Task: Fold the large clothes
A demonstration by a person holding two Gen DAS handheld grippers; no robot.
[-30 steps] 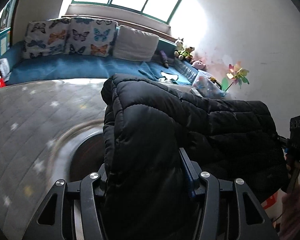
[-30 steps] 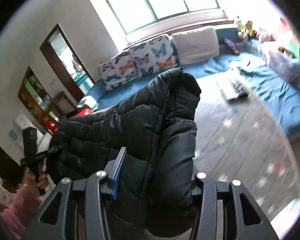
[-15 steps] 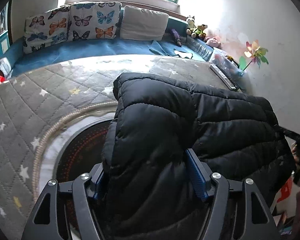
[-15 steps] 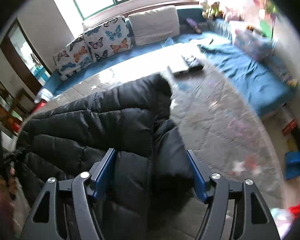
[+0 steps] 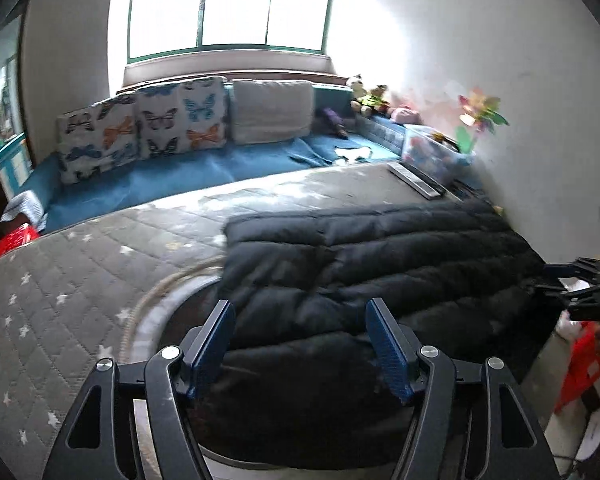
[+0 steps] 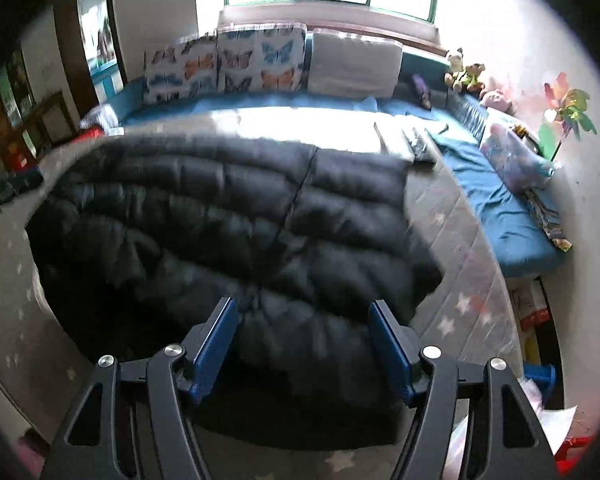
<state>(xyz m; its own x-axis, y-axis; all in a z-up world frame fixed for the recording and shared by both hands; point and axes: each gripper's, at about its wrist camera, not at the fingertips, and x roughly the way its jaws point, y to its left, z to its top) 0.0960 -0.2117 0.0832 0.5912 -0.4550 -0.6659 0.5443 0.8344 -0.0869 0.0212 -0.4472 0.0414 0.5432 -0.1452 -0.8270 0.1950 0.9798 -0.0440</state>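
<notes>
The black quilted puffer jacket [image 5: 364, 276] lies folded over on the grey star-patterned quilted bed mat [image 5: 72, 292], puffy and uneven. A fold looks just laid: the left tool [image 5: 300, 344] is closing slightly on nothing, the right tool [image 6: 304, 344] gapes empty above it. Next comes regrasping an edge for another fold.

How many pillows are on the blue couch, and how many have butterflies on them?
Butterfly pillows: 2
Plain white pillow: 1
Total: 3 pillows, leaning against the back of the blue couch.
</notes>
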